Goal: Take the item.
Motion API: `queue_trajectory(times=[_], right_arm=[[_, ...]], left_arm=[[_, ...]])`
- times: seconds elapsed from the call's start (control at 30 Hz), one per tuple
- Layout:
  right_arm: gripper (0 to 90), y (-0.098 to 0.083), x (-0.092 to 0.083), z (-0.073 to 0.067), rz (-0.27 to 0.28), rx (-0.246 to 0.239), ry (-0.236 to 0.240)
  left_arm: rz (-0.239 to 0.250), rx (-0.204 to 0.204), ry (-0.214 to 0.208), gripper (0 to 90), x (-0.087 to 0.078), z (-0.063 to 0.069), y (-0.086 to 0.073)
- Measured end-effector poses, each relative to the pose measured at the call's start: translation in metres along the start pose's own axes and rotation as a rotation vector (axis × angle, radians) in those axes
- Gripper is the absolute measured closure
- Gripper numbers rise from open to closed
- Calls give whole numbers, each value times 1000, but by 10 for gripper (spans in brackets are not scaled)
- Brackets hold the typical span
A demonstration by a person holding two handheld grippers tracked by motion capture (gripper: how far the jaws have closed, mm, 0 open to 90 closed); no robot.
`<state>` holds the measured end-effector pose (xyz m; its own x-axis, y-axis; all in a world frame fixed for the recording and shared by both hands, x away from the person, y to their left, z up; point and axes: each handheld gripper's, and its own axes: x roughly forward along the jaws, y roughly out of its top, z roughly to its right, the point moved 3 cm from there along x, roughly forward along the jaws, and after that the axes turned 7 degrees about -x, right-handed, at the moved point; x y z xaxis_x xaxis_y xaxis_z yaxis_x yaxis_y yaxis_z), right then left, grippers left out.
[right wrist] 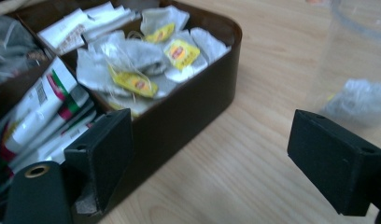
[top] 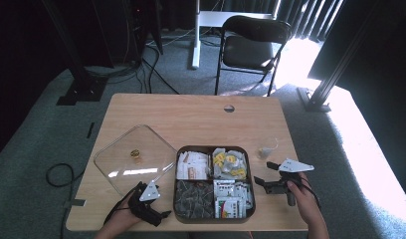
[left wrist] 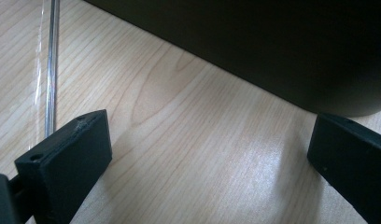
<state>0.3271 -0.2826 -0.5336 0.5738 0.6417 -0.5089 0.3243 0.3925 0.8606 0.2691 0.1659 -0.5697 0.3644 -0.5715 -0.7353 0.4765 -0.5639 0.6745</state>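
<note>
Both tongs are gaping empty: the left gripper (top: 163, 215) is resting beside the dark four-compartment tea tray (top: 211, 148), the right gripper (top: 260, 181) is flanking it, probably heading for the loose tea bag (top: 265, 151) lying just beyond, while the clear square lid (top: 134, 158) is waiting aside.

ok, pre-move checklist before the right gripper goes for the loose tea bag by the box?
1. Right gripper open: ok, jaws stand wide apart in the right gripper view.
2. Nothing held between its jaws: ok, bare table shows between them.
3. Loose tea bag free to reach: ok, it lies alone on the table right of the box.
4. Box uncovered: ok, clear lid lies flat on the table to its left.
5. Left gripper out of the way: ok, open and empty at the box's near left corner.
6. Tea bag string position: cannot tell, too small and blurred.
</note>
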Motion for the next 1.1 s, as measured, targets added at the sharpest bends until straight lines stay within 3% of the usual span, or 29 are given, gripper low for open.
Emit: queue_trajectory(times=[0.1, 0.37, 0.53, 0.77, 0.83, 1.1], right_arm=[[148, -5, 1, 0, -16, 9, -22], [148, -17, 6, -3, -85, -24, -34], [147, -23, 8, -4, -126, -75, -64], [138, -32, 12, -7, -167, -98, -47], [130, -35, 14, -8, -210, -123, -57], [135, -34, 15, -9, -217, -105, -18]], left_arm=[[0, 0, 0, 0, 0, 0, 0], [0, 0, 0, 0, 0, 0, 0], [0, 0, 0, 0, 0, 0, 0], [-1, 1, 0, 0, 0, 0, 0], [-1, 1, 0, 0, 0, 0, 0], [-1, 1, 0, 0, 0, 0, 0]])
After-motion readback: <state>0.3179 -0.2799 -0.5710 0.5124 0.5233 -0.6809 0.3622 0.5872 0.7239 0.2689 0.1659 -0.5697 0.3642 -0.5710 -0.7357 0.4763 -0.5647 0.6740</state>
